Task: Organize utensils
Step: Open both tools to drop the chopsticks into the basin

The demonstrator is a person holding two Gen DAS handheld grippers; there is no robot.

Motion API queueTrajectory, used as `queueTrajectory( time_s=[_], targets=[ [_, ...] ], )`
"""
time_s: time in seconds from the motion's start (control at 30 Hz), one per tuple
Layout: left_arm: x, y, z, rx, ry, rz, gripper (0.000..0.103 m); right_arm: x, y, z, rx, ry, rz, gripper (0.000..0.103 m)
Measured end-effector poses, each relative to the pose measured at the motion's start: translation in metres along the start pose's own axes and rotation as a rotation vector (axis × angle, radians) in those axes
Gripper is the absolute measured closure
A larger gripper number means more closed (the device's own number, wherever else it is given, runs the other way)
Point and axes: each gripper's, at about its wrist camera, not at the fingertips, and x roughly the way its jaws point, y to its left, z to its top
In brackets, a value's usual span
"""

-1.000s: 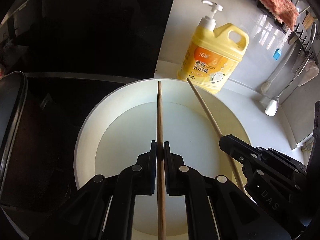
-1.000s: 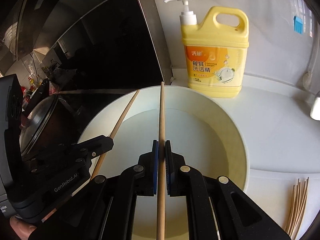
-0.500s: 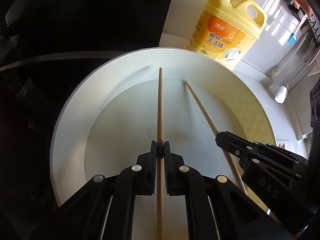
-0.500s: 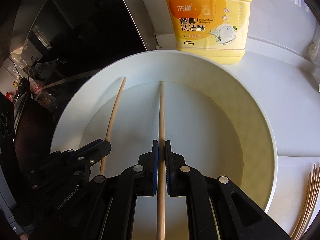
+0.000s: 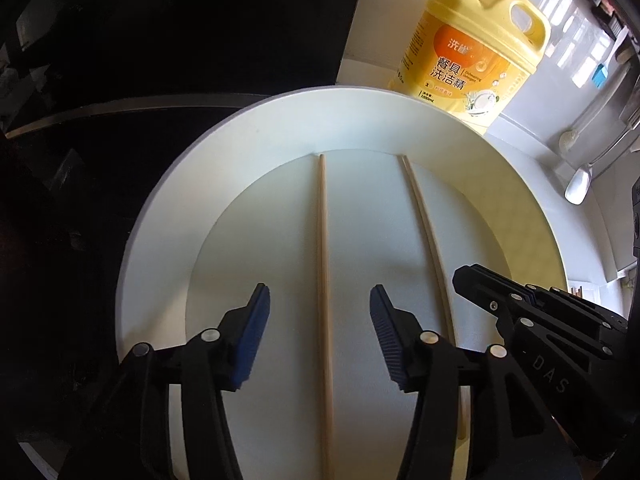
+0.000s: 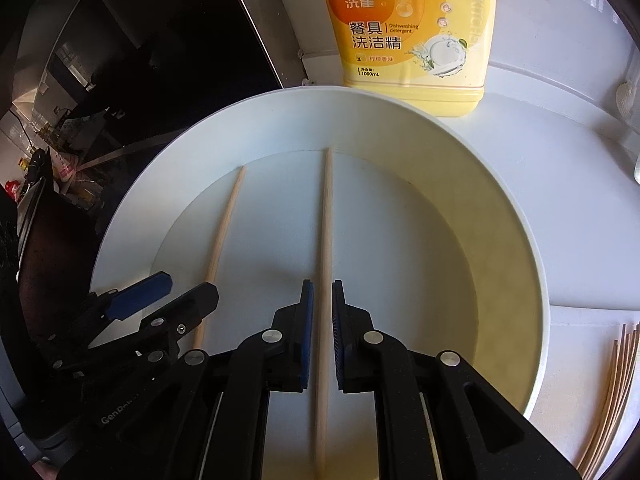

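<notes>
In the white bowl (image 5: 168,216) lie two chopsticks. The left chopstick (image 5: 322,264) lies between the fingers of the left gripper (image 5: 320,300), whose jaws are opening and do not touch it. The right chopstick (image 6: 325,256) runs between the pads of the right gripper (image 6: 322,292), with a thin gap on each side.
</notes>
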Motion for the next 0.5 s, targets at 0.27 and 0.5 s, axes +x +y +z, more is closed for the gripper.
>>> queueTrajectory(
  time_s=[0.27, 0.5],
  targets=[
    [-0.023, 0.007, 0.0, -0.006, -0.04, 0.042, 0.032, -0.03, -0.008, -0.006, 0.013, -0.061, -0.011, 0.076],
    [-0.04, 0.011, -0.003, -0.032, -0.065, 0.051, 0.021, -0.048, -0.006, -0.01, 0.0, -0.106, -0.029, 0.062]
  ],
)
